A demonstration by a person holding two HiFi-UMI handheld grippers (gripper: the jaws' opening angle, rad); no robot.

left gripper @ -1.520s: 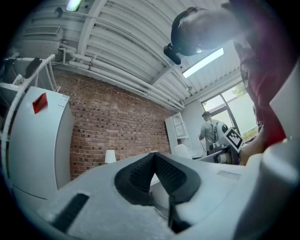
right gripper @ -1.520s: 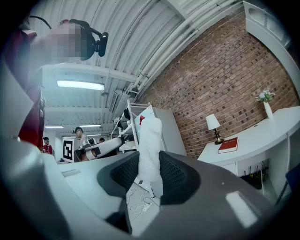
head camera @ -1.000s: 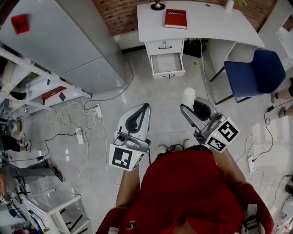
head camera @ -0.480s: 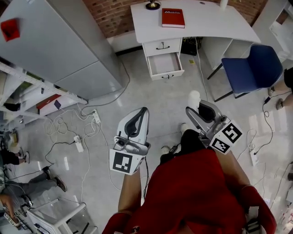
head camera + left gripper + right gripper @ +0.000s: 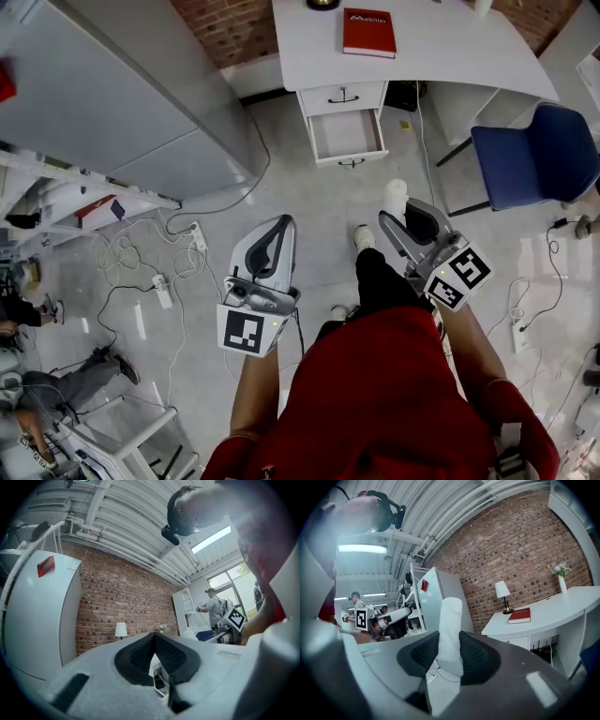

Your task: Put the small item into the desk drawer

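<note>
My right gripper [image 5: 405, 217] is shut on a small white roll [image 5: 395, 198], which sticks out past the jaws; in the right gripper view the white roll [image 5: 450, 632] stands upright between the black pads. My left gripper [image 5: 277, 239] is shut with nothing in it, its pads meeting in the left gripper view [image 5: 154, 654]. Ahead stands the white desk [image 5: 431, 52] with its lower drawer [image 5: 347, 136] pulled open and showing no contents. Both grippers hang over the floor, well short of the drawer.
A red book [image 5: 368, 32] lies on the desk. A blue chair [image 5: 542, 161] stands at the right. A grey cabinet [image 5: 112, 84] fills the left, with cables and a power strip [image 5: 161, 278] on the floor. Other people stand at the left edge.
The person has stepped forward, one leg now out ahead. Both grippers have stayed level and the roll stays held. The desk and drawer shifted slightly in view.
</note>
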